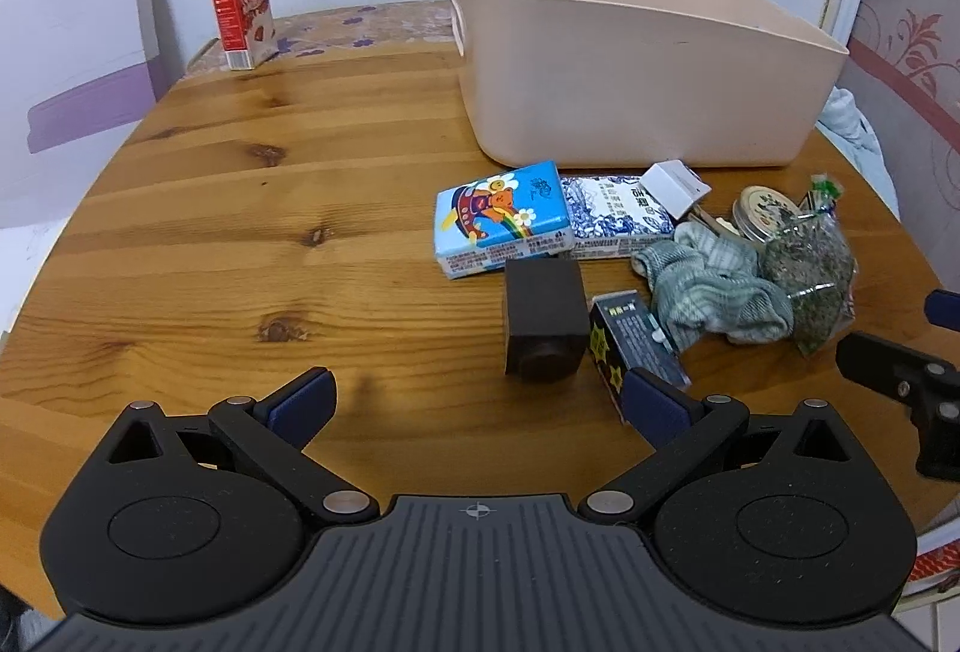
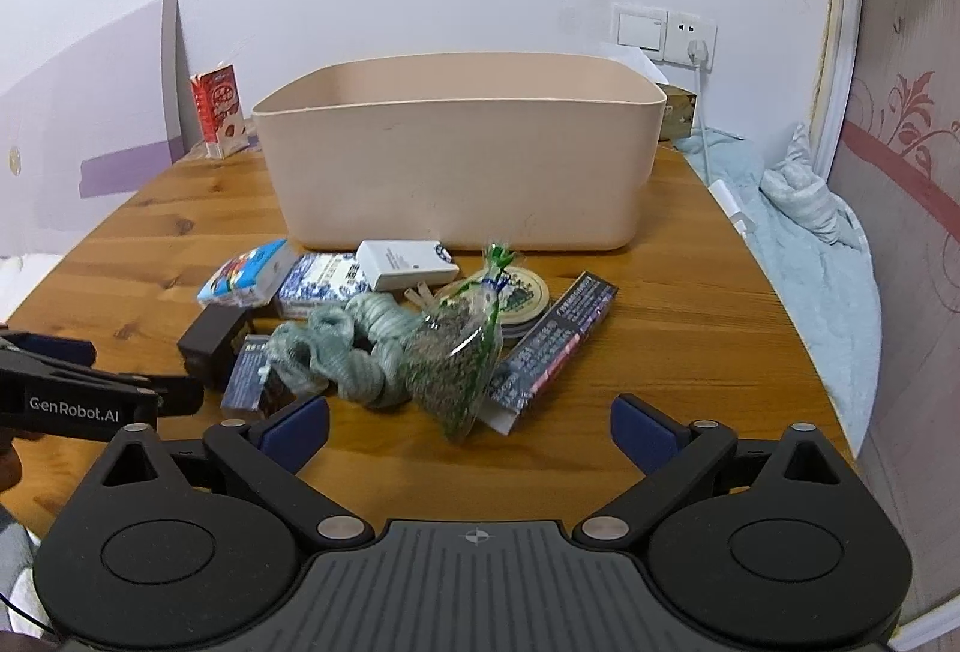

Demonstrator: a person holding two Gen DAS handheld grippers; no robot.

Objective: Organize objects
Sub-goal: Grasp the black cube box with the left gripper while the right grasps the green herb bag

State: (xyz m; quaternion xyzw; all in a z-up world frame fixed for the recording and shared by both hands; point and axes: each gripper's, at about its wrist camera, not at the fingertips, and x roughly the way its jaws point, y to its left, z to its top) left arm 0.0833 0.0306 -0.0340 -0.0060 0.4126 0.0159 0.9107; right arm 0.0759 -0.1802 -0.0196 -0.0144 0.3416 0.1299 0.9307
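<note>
A beige plastic bin [image 1: 630, 81] [image 2: 456, 166] stands at the back of a wooden table [image 1: 270, 232]. In front of it lies a pile: a blue cartoon carton [image 1: 501, 217] [image 2: 246, 274], a blue-white box [image 1: 612, 217] [image 2: 321, 286], a small white box [image 2: 408, 265], a black cube [image 1: 543, 325] [image 2: 213, 337], a dark box [image 1: 630, 346], a green sock [image 1: 714, 289] [image 2: 354, 346], a bag of dried herbs [image 1: 813, 271] [image 2: 462, 352], a round tin [image 1: 765, 214] and a long dark box [image 2: 555, 334]. My left gripper [image 1: 480, 406] is open, just short of the cube. My right gripper [image 2: 471, 436] is open, just short of the herb bag.
A red milk carton [image 1: 240, 12] [image 2: 219, 117] stands at the table's far left corner. A light blue cloth [image 2: 798, 238] lies off the table's right edge. Wall sockets [image 2: 666, 33] sit behind the bin.
</note>
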